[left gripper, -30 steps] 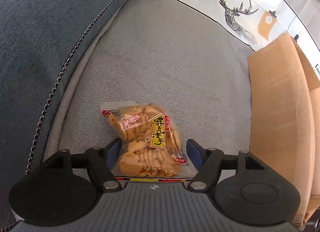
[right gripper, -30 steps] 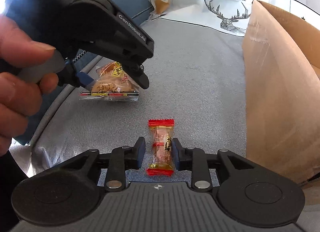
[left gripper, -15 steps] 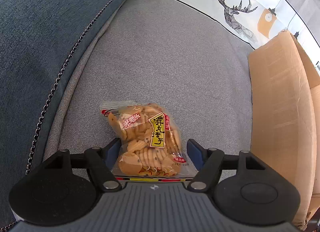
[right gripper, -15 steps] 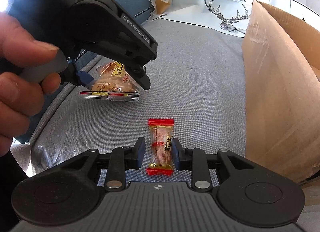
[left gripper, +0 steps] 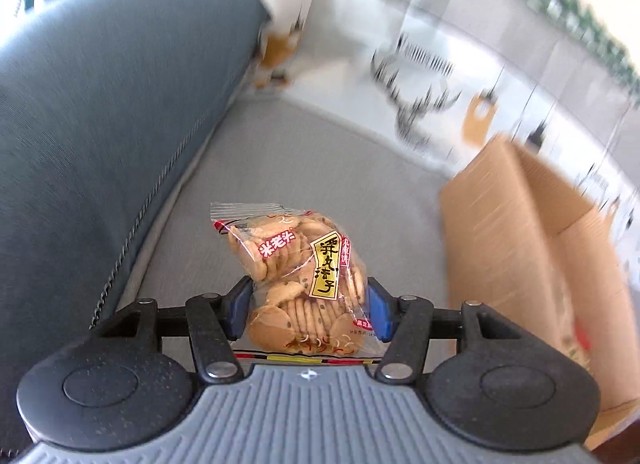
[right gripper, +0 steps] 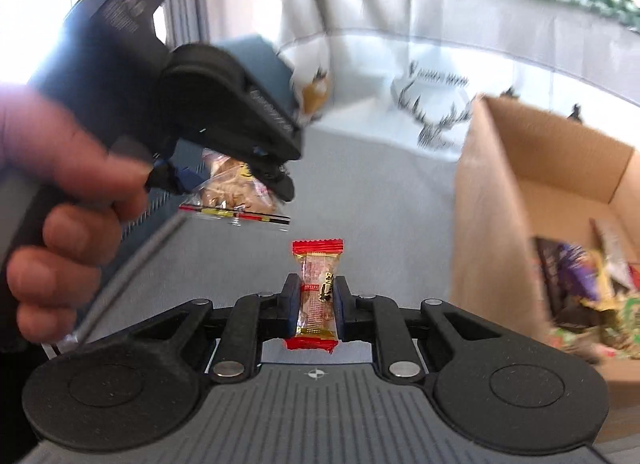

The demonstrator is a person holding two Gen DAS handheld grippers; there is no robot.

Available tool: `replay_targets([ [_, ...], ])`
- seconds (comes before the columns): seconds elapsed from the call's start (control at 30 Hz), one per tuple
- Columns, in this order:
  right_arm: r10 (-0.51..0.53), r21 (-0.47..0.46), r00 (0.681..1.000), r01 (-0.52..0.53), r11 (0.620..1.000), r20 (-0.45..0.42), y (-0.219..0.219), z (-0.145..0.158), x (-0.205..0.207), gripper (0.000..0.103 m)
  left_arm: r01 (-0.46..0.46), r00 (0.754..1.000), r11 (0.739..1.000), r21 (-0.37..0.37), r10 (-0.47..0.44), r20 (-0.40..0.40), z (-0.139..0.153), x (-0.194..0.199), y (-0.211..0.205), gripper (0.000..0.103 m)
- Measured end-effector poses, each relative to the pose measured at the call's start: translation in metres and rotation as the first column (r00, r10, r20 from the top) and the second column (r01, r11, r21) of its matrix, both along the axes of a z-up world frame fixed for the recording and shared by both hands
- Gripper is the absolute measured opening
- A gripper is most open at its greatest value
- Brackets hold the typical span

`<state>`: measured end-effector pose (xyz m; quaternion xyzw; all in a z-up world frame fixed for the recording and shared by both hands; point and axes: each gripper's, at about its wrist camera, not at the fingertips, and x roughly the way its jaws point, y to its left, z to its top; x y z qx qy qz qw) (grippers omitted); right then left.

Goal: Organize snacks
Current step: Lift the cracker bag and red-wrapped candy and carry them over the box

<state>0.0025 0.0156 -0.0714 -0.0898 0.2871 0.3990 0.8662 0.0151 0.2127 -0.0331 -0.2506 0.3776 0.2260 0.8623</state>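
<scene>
Both snacks are up off the grey fabric seat (left gripper: 304, 168). The left gripper (left gripper: 306, 306) is closing on a clear bag of round tan crackers (left gripper: 298, 276), its blue pads pressing the bag's sides. The right gripper (right gripper: 317, 304) is closing on a small red-ended wrapped candy (right gripper: 317, 292), clamped at its middle.

I'd squeeze the crackers only enough to hold them, since they look brittle, and carry both to the open brown cardboard box (right gripper: 496, 200) at three o'clock of the candy, clearing its near wall before letting go. Inside it lie several mixed wrappers (right gripper: 584, 284), purple, green and dark, too blurred to name.
</scene>
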Motion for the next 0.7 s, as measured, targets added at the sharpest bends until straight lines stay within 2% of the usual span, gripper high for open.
replay_targets([
  [0.17, -0.061, 0.106, 0.997, 0.056, 0.993, 0.048, -0.033, 0.033, -0.002, 0.018, -0.006, 0.992, 0.999, 0.043, 0.001, 0.130, 0.028, -0.017, -0.017, 0.063],
  [0.3, -0.116, 0.184, 0.990, 0.100, 0.978, 0.083, -0.062, 0.063, 0.006, 0.017, 0.018, 0.983, 0.996, 0.091, -0.034, 0.181, 0.045, -0.017, -0.028, 0.063],
  [0.43, -0.178, 0.254, 0.978, 0.147, 0.956, 0.107, -0.093, 0.094, 0.026, 0.018, 0.029, 0.973, 0.996, 0.089, -0.048, 0.226, 0.058, -0.016, -0.036, 0.063],
  [0.57, -0.210, 0.264, 0.966, 0.166, 0.950, 0.150, -0.119, 0.113, 0.055, 0.018, 0.047, 0.965, 0.996, 0.074, -0.065, 0.252, 0.066, -0.012, -0.048, 0.063],
  [0.7, -0.274, 0.253, 0.940, 0.220, 0.942, 0.202, -0.145, 0.115, 0.081, 0.017, 0.076, 0.957, 0.993, 0.093, -0.099, 0.272, 0.069, -0.006, -0.060, 0.063],
])
